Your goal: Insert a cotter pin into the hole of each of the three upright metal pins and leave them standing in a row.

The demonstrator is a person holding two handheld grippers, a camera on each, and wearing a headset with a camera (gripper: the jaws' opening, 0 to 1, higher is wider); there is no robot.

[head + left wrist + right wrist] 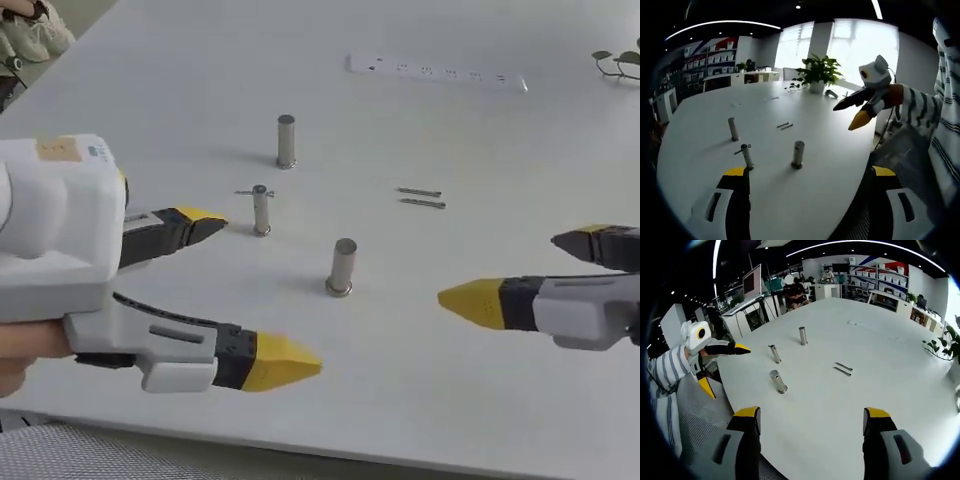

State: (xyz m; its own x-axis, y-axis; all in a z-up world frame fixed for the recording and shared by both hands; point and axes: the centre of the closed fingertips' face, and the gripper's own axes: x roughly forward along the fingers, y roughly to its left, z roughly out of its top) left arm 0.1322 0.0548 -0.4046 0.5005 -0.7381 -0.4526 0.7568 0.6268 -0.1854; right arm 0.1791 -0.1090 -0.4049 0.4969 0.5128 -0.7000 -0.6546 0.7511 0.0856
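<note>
1. In the head view three pins stand on the bench in a slanting line at centre frame: far pin, middle pin and near pin.
2. The middle pin appears to carry a fitted cotter crosswise near its top. The far and near pins look bare.
3. Two loose cotters lie side by side right of centre, well apart from the pins.
4. The left tongs reach in from the lower left, jaws wide apart and empty, near the middle pin.
5. The right tongs come in from the right edge, also spread and empty, below the loose cotters in the frame.
6. Judged from this, one pin of three is done and the second round is starting: a cotter must be fetched.
7. The next move likely calls for the right tongs to come down over one loose cotter and pinch it low against the bench, since it is thin and lies flat.
8. The cotter's tip must then be lined up with a bare pin's hole. The left tongs could steady that pin so it does not topple.
</note>
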